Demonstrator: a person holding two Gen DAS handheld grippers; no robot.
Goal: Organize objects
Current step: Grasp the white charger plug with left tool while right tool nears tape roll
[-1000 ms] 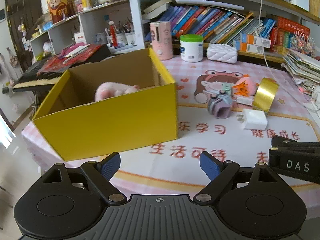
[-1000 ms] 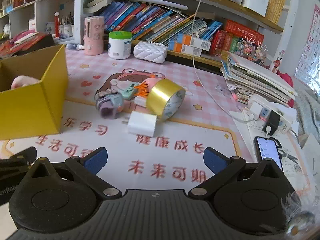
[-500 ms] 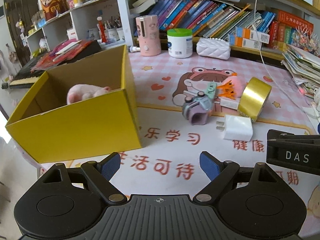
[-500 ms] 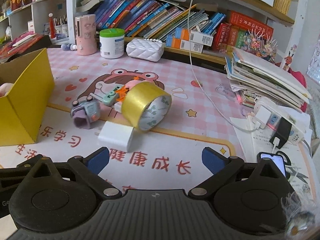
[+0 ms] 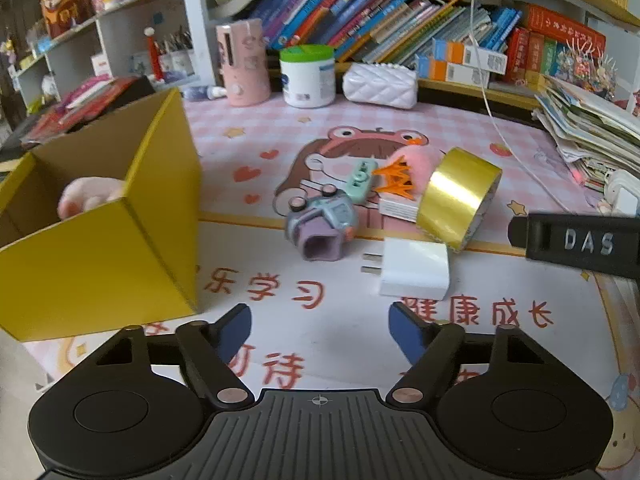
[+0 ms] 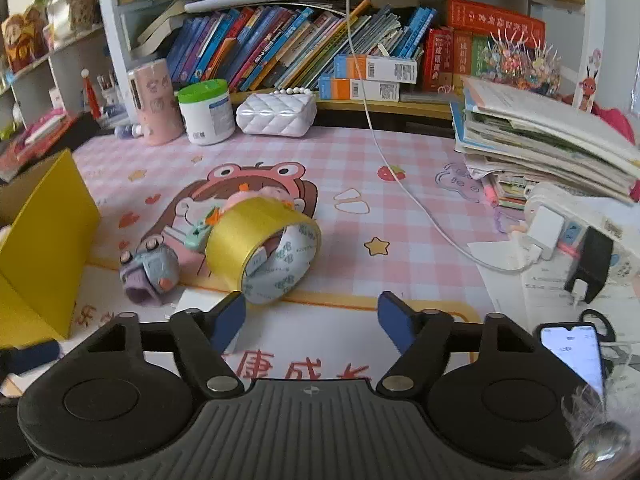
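Lying flat — white charger (image 5: 414, 268), prongs pointing left

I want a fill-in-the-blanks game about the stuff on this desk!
1. The pink plush toy sits inside the ____ box.
2. The roll of tape is shiny ____ on the outside.
3. The white charger lies on the mat with ____ metal prongs sticking out.
4. The jaws of the left gripper and the right gripper are both ____.

Missing words: yellow; gold; two; open
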